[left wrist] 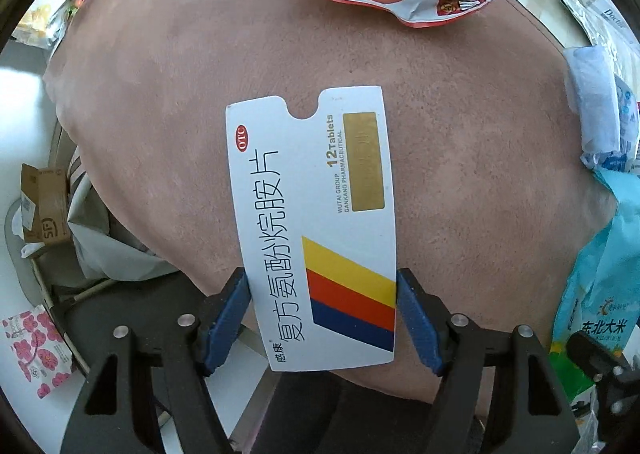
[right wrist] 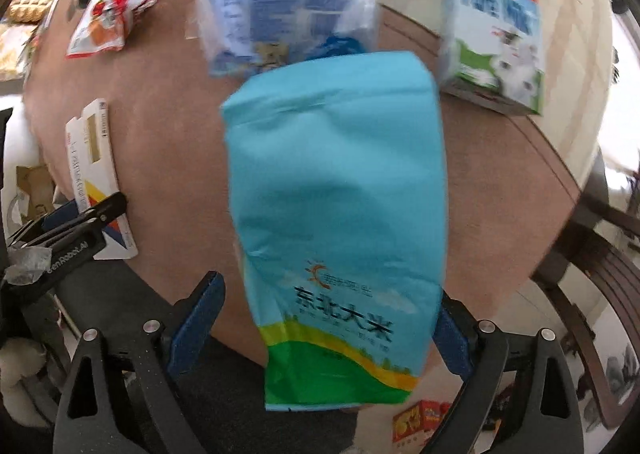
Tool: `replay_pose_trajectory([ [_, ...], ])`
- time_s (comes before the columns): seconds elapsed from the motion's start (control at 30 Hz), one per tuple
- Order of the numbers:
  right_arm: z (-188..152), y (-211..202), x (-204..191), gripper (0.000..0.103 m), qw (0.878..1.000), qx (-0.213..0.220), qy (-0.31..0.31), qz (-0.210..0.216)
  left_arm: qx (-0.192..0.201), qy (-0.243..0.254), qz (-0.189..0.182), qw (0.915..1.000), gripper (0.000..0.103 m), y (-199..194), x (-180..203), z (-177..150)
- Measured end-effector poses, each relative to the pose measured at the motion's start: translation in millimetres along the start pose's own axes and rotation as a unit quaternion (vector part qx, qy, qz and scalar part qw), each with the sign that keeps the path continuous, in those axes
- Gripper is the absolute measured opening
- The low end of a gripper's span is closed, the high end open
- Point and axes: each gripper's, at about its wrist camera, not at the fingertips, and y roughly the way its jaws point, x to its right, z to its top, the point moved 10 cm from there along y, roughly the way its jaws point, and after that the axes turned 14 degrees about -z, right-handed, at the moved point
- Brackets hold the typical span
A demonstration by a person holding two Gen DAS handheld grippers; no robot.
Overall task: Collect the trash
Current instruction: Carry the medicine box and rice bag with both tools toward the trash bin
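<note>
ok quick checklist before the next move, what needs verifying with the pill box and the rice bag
1. Left gripper clamped on the medicine box: ok, both pads press its edges.
2. Box lifted off the pink mat: cannot tell.
3. Right gripper open around the blue rice bag: ok, jaws wide.
4. Right pads gripping the bag: not ok, gap at the left pad.
5. Trash bin located: cannot tell.

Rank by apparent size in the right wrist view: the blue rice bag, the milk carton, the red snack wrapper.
1. Blue rice bag, by far the largest, though nearness to the camera inflates it.
2. Milk carton.
3. Red snack wrapper, smallest; it lies farther off, so its true size is unsure.
</note>
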Motion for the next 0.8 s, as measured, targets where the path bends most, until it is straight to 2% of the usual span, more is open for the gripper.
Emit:
replay_pose_trajectory([
  [0.1,-0.3,9.9,-9.2,0.103,1.000,0.002,-0.012,-0.016,0.003,0.002,0.002,1.0000,0.071,6.2,6.2,-2.7],
  [0.23,0.4,19.0,-9.7,0.103,0.999,0.006,0.011,-0.034,0.011,0.001,0.000,0.9999,0.071,14.8,12.6,-9.2],
  [0.3,0.4,18.0,-7.0,0.086,0.999,0.014,0.021,-0.036,0.019,0.003,-0.003,0.9998,0.071,12.9,12.2,-13.0],
  [0.4,0.9,12.1,-8.2,0.085,0.999,0.025,0.023,-0.033,0.033,0.003,-0.010,0.9994,0.071,7.1,15.9,-22.7],
  [0.43,0.7,9.2,-8.7,0.085,0.999,0.029,0.022,-0.034,0.039,0.002,-0.012,0.9992,0.071,14.0,37.2,-36.4],
  [0.53,-3.8,-2.5,-11.8,0.085,0.998,0.043,0.022,-0.029,0.061,0.004,-0.026,0.9978,0.071,-13.3,31.7,-41.2],
  [0.57,-10.7,-7.0,-1.1,0.085,0.998,0.048,0.020,-0.026,0.067,0.003,-0.030,0.9973,0.071,-12.2,45.9,-40.1],
  [0.6,-14.6,-11.7,0.8,0.085,0.998,0.054,0.018,-0.025,0.077,0.002,-0.038,0.9963,0.071,-23.0,38.7,-43.0],
  [0.63,-16.3,-17.8,-1.9,0.085,0.998,0.061,0.017,-0.023,0.083,0.000,-0.044,0.9956,0.071,-25.3,49.8,-50.8],
  [0.77,-28.8,-42.4,-13.4,0.085,0.996,0.089,0.015,-0.014,0.117,-0.012,-0.083,0.9895,0.071,-68.2,22.8,-73.3],
  [0.8,-31.4,-47.5,-19.6,0.085,0.996,0.093,0.014,-0.008,0.125,-0.017,-0.089,0.9880,0.071,-52.6,33.5,-70.1],
])
